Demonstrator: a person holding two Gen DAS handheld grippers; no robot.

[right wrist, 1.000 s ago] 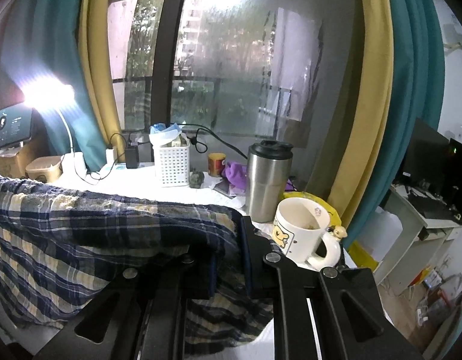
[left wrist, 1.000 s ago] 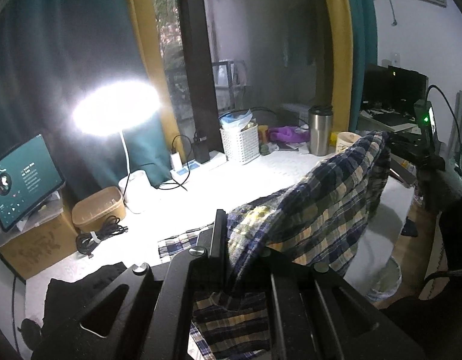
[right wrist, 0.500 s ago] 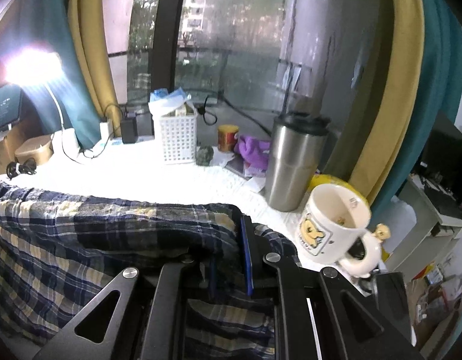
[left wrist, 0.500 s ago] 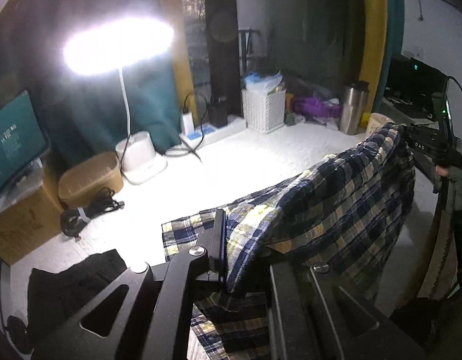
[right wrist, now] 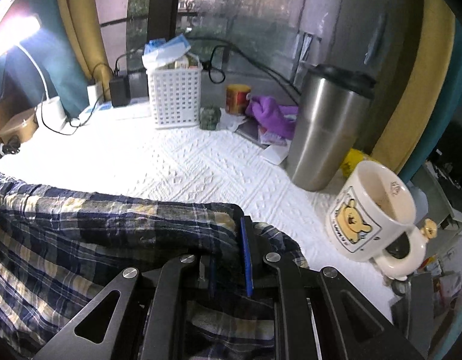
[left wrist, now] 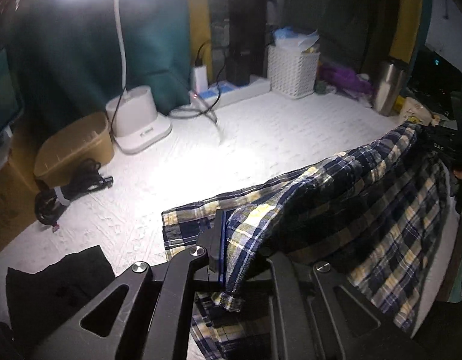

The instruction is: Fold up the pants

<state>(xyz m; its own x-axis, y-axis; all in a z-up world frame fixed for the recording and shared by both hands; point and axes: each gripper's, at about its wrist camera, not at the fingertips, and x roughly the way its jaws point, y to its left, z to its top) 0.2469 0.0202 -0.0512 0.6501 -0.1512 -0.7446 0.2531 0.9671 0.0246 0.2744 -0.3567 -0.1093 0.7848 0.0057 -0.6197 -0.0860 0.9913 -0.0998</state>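
Observation:
The blue, yellow and white plaid pants (left wrist: pixel 366 204) hang stretched between my two grippers above the white textured table (left wrist: pixel 261 138). My left gripper (left wrist: pixel 240 258) is shut on one end of the fabric; a lower layer lies on the table under it. My right gripper (right wrist: pixel 231 258) is shut on the other end of the pants (right wrist: pixel 95 234), near the table's right edge. In the left wrist view the right gripper (left wrist: pixel 441 147) shows at the far end of the cloth.
A steel tumbler (right wrist: pixel 327 126) and a bear mug (right wrist: pixel 372 213) stand close to my right gripper. A white basket (right wrist: pixel 175 96), purple cloth (right wrist: pixel 270 114), lamp base (left wrist: pixel 137 120), tan box (left wrist: pixel 74 147), coiled cable (left wrist: pixel 65 189) and black garment (left wrist: pixel 56 291) ring the table.
Both grippers have tilted down and moved toward the table with the pants still held. The views now show more tabletop, and the mug and tumbler look nearer.

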